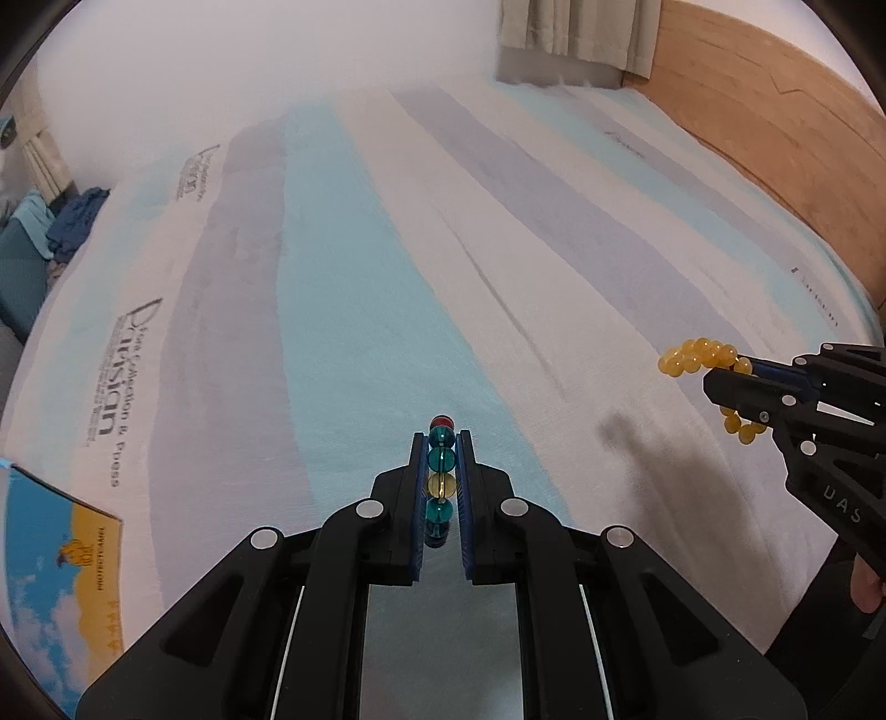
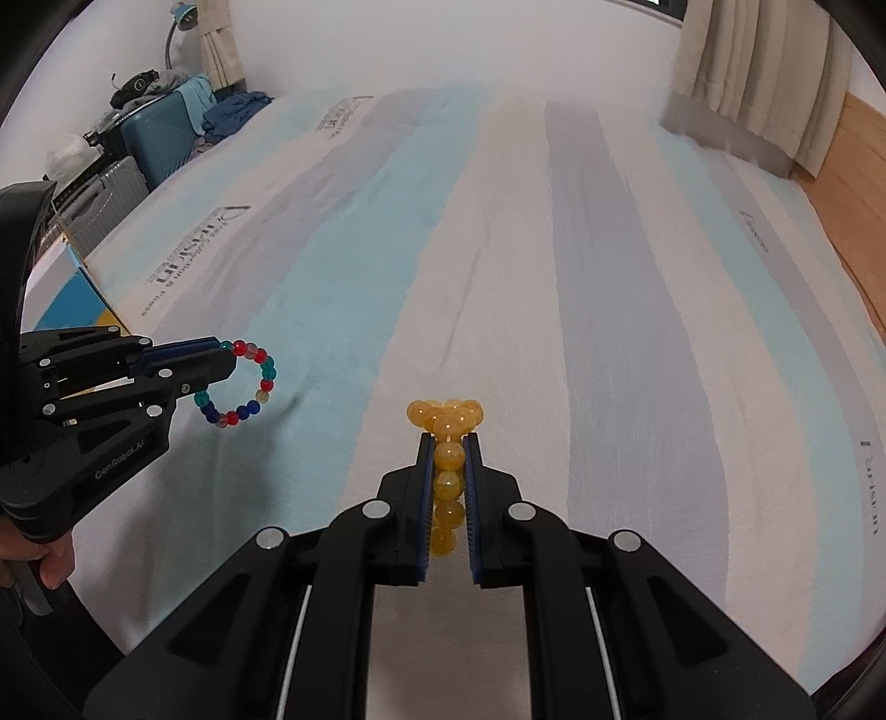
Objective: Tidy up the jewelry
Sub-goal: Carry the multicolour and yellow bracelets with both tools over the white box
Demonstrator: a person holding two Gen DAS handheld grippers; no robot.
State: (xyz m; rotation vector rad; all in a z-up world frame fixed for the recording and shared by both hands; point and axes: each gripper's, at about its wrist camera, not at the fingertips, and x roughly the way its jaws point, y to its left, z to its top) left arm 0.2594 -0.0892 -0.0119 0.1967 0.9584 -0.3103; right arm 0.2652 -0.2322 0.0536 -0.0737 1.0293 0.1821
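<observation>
Claws are each gripping a light, floppy, slippery bracelet over the bed (image 1: 387,277): left claw (image 1: 441,443) multicolor (image 2: 243,387), right claw (image 2: 448,443) yellow (image 2: 446,418), pinched across beads.

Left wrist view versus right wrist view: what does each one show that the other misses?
Only the left wrist view shows the printed face of the blue-and-yellow box up close. Only the right wrist view shows the suitcases, the lamp, and the multicolor bracelet as a full loop. Both show the left gripper, the right gripper, the yellow bracelet, and the striped sheet.
</observation>
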